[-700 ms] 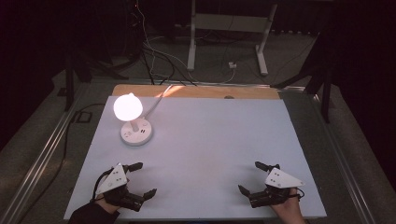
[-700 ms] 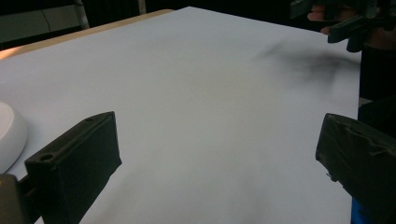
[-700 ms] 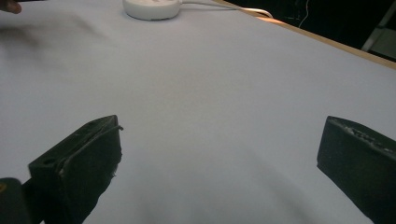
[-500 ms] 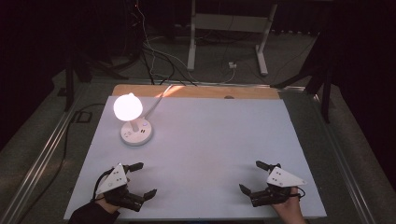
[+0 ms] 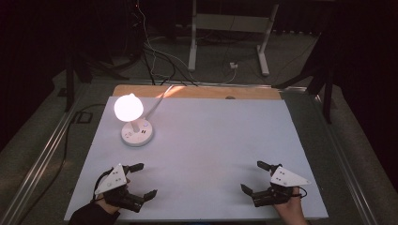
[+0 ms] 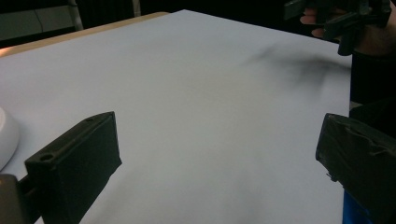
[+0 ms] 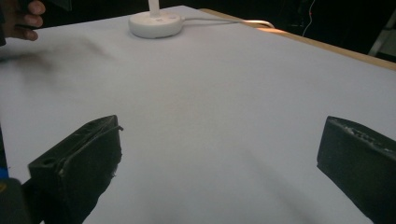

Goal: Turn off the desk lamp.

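Lamp point(image 5: 133, 118), white, lit, round base at table's far left, cord running off far edge | table point(image 5: 211, 140) white, bare between grippers | left gripper point(image 5: 141, 180) near-left, jaws wide apart, holding nothing | right gripper point(image 5: 254, 176) near-right, jaws wide apart, holding nothing

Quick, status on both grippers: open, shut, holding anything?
Left gripper: open, jaws wide apart, holding nothing.
Right gripper: open, jaws wide apart, holding nothing.
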A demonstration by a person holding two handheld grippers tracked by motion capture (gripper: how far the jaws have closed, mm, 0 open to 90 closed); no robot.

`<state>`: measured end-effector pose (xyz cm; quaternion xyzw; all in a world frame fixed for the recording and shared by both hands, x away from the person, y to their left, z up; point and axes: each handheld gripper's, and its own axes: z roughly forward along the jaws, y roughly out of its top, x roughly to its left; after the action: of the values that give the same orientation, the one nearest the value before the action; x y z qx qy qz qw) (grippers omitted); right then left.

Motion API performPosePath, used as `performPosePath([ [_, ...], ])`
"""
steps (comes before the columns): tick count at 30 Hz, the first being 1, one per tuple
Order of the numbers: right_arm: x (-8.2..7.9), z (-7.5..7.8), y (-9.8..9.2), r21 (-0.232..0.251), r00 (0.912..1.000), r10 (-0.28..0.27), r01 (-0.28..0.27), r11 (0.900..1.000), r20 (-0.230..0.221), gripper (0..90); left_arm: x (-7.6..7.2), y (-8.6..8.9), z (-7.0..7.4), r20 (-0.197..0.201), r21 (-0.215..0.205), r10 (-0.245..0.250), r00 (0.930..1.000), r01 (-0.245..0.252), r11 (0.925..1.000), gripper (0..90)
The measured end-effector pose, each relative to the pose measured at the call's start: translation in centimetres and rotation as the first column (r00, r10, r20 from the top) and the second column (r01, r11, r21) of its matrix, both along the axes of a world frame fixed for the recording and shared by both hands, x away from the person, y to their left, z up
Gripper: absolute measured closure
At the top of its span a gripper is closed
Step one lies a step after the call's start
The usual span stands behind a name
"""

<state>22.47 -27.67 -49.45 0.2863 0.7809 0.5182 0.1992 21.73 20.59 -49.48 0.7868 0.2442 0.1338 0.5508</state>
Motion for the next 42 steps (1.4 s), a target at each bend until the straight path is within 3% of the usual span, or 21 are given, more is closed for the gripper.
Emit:
performPosePath([
  [5, -0.1, 0.2, 0.0, 0.011, 0.9999, 0.000, -0.001, 1.000, 0.015, 0.0, -0.1, -0.1, 0.0, -0.027, 0.005, -0.021, 0.9994, 0.021, 0.9998, 0.5],
  [21, -0.2, 0.3, -0.1, 0.026, 0.9996, -0.009, 0.008, 1.000, 0.027, 0.0, 0.2, -0.6, 1.3, -0.002, 0.004, -0.030, 0.9995, 0.030, 0.9995, 0.5],
  [34, -0.2, 0.3, -0.1, 0.022, 0.9995, -0.013, 0.012, 1.000, 0.029, 0.0, 1.2, -0.7, 2.5, 0.009, -0.002, 0.032, 0.9994, -0.032, 0.9995, 0.5],
  [42, -0.1, 0.3, -0.1, 0.026, 0.9996, -0.013, 0.013, 1.000, 0.027, 0.0, 2.1, -0.7, 3.3, 0.022, -0.002, 0.099, 0.9948, -0.099, 0.9950, 0.5],
])
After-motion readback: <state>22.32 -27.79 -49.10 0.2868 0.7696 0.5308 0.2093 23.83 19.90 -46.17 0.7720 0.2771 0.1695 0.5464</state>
